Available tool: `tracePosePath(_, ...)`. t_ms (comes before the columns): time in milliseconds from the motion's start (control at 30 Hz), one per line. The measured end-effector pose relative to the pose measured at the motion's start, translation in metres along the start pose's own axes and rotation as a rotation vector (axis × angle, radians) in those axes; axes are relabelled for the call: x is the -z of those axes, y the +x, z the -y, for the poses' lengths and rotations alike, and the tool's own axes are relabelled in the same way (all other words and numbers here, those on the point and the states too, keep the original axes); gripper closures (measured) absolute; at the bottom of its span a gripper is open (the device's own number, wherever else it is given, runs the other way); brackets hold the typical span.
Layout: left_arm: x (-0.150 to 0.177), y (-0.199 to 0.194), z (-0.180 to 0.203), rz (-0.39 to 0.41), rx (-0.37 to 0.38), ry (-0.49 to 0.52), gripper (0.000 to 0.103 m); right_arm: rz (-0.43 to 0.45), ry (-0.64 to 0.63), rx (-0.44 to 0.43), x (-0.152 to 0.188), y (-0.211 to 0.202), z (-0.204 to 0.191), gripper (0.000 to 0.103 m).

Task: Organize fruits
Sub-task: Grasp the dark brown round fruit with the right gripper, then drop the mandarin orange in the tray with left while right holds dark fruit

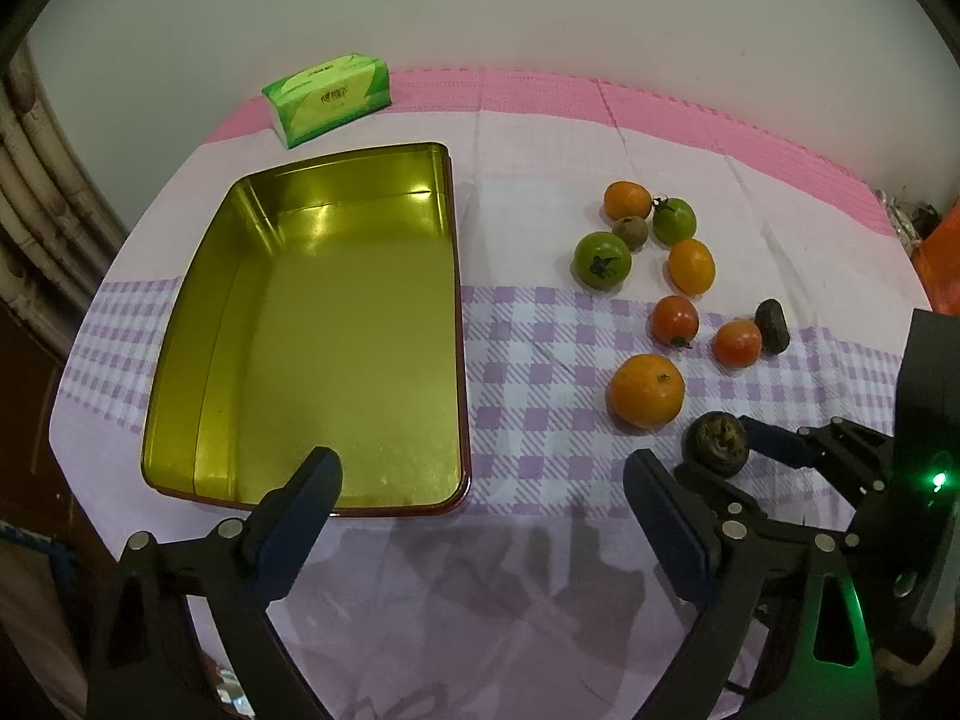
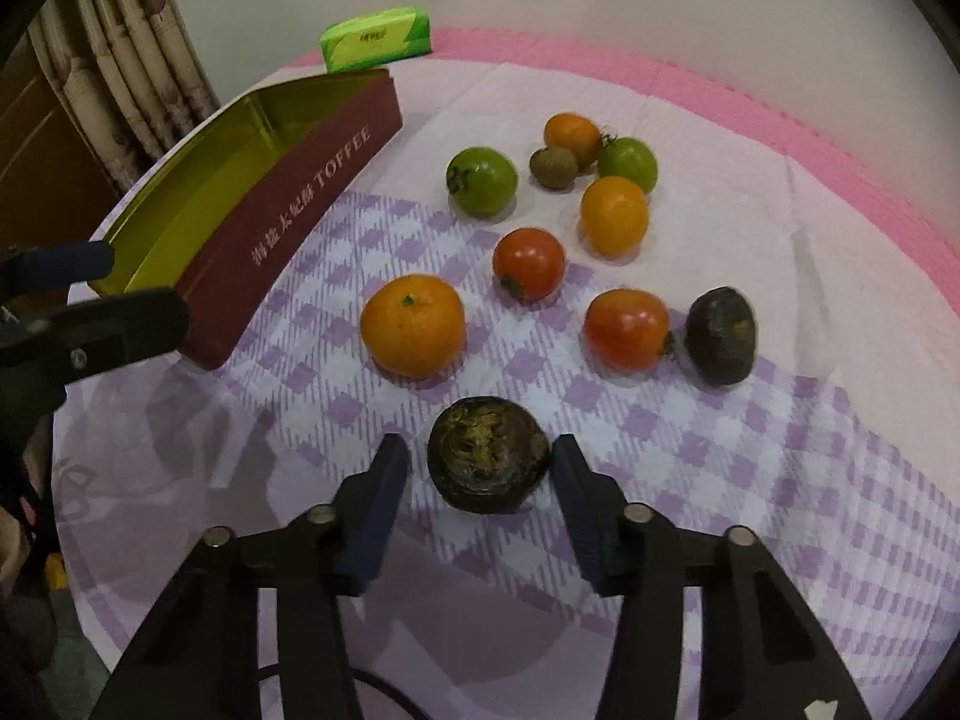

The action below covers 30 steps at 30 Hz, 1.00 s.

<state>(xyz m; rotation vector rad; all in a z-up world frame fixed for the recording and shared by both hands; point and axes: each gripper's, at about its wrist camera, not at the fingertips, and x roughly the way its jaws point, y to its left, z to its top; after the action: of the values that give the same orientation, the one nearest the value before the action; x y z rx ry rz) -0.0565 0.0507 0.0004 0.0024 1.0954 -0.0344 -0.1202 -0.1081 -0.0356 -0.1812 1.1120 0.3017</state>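
Right gripper point(image 2: 480, 468): fingers spread wide around the dark fruit point(image 2: 487, 453), apart from it.
Left gripper point(image 1: 480, 480): fingers wide apart, empty.
Tin point(image 1: 210, 312): at 10 o'clock.

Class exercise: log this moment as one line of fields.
phase: reach | right gripper: jaws open, straddling dark fruit | left gripper: open, idle | tin: empty | other fruits: on cloth

Checked tablecloth point(image 1: 540, 468) – gold tin point(image 1: 336, 312), green tissue pack point(image 1: 327, 97), loose fruits point(image 2: 414, 324) – pink mat point(image 1: 660, 102) beneath
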Motion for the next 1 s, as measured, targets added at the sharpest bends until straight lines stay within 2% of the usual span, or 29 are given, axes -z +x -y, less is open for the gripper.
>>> tracePosePath(67, -0.001, 0.001, 0.002, -0.002, 0.002, 0.005, 0.009, 0.01, -0.015, 0.01, 0.0, -0.002, -0.001, 0.064)
tracePosePath(167, -0.005, 0.002, 0.01, -0.006, 0.014, 0.025, 0.009, 0.02, -0.001, 0.034, -0.001, -0.001, 0.008, 0.065)
tracePosePath(400, -0.015, 0.009, 0.044, -0.012, 0.09, 0.101, 0.011, 0.025, 0.15, 0.098, 0.014, -0.012, 0.062, 0.065)
tracePosePath(467, -0.017, 0.014, 0.055, -0.026, 0.107, 0.119, 0.017, 0.028, 0.197, 0.108, 0.017, -0.016, 0.076, 0.065)
tracePosePath(600, -0.021, 0.033, 0.068, -0.086, 0.145, 0.122, 0.022, 0.039, 0.234, 0.104, 0.022, -0.018, 0.09, 0.065)
tracePosePath(767, -0.026, 0.06, 0.073, -0.153, 0.154, 0.112, 0.038, 0.046, 0.245, 0.075, 0.025, -0.02, 0.092, 0.064)
tracePosePath(1000, -0.033, 0.08, 0.072, -0.193, 0.163, 0.09, 0.048, 0.045, 0.249, 0.068, 0.018, -0.017, 0.088, 0.064)
